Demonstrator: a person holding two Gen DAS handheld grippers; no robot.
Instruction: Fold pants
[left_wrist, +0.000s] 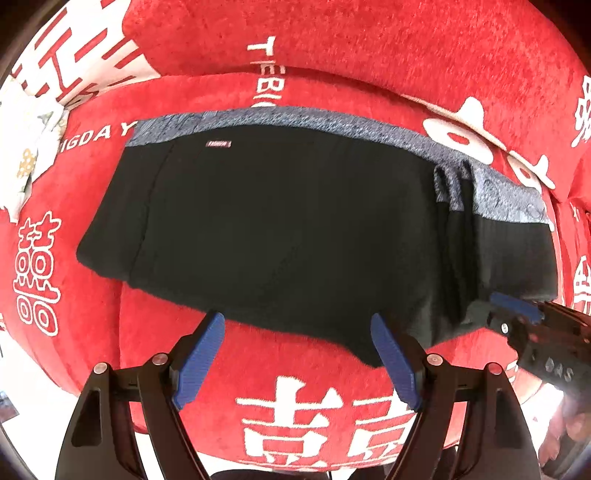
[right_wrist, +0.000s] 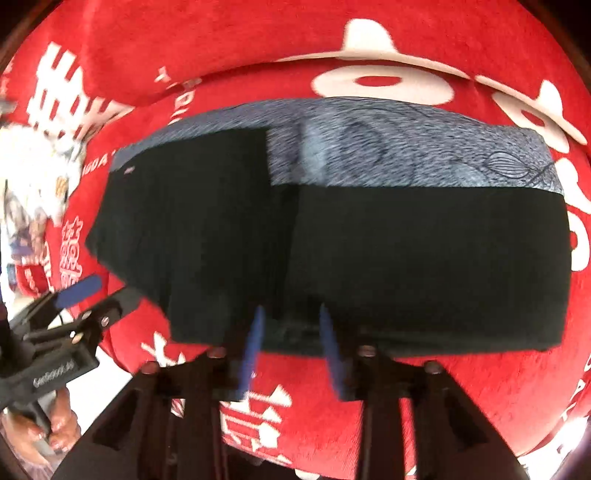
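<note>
Since the black pants (left_wrist: 288, 221) already lie folded on the red blanket (left_wrist: 332, 37), both grippers, left gripper (left_wrist: 299, 362) and right gripper (right_wrist: 291, 343), jaws open and empty, should lift away straight without dragging the near edge.

a red plush blanket (left_wrist: 369, 40) with large white characters and latin lettering covers nearly the whole field in both wrist views, its pile rough and evenly lit. a raised fold of the same cloth crosses the far side. at the left edge lies a white patch with floral print (left_wrist: 33, 147). pale floor (right_wrist: 122, 373) shows at the near left edge. no walls or windows visible.
</note>
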